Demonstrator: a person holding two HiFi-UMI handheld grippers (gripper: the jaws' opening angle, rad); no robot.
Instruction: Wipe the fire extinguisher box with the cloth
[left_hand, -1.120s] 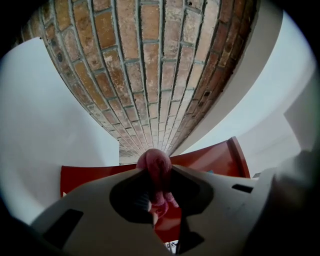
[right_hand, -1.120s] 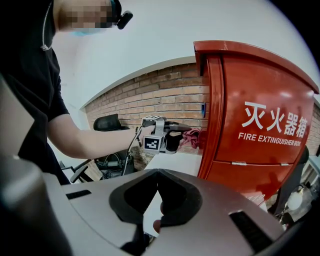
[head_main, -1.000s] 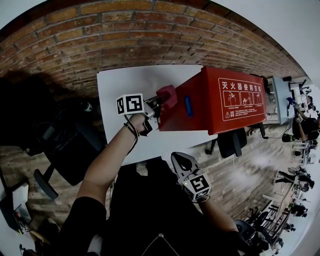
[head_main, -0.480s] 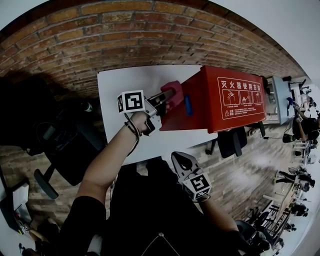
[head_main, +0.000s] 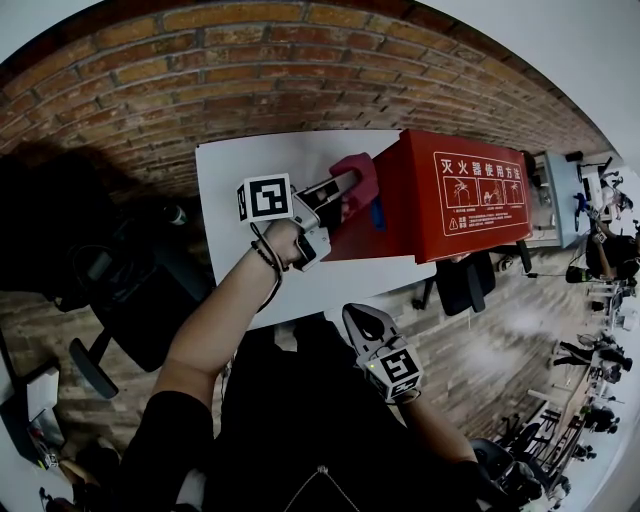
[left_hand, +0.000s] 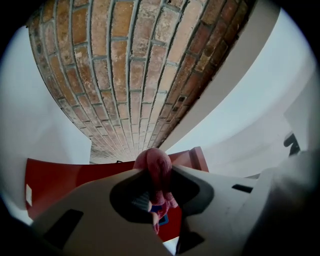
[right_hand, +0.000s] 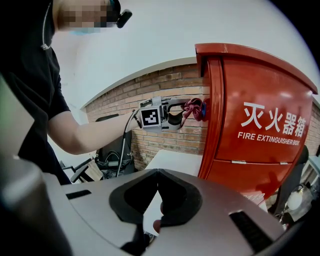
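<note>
- Clamps a crumpled pink-red cloth btwn the jaws of the left gripper, clenched tight, w/ the wad bulging out past the tips.
- Presses that cloth vs. the side face of the tall red metal fire extinguisher box, high up near its top edge.
- Touches the box just beside a small blue latch, at approx. 5 o'clock from the cloth in head view.
- Reaches in from 7 o'clock on a bare forearm, w/ a dark band at the wrist.
- Stands upright on a white rectangular table, toward its 3 o'clock end, at approx. 2 o'clock from head view's centre.
- Carries white Chinese print and pictograms on one face; reads "FIRE EXTINGUISHER BOX" in white on the front in right gripper view.
- Holds the right gripper low, at approx. 5 o'clock from head view's centre, well apart from box and cloth.
- Jaws there pressed together, w/ nothing btwn them.
- Backed at 12 o'clock by a red-brick wall right behind the table.
- Flanked at 9 o'clock by a black office chair on a wood-plank floor.
</note>
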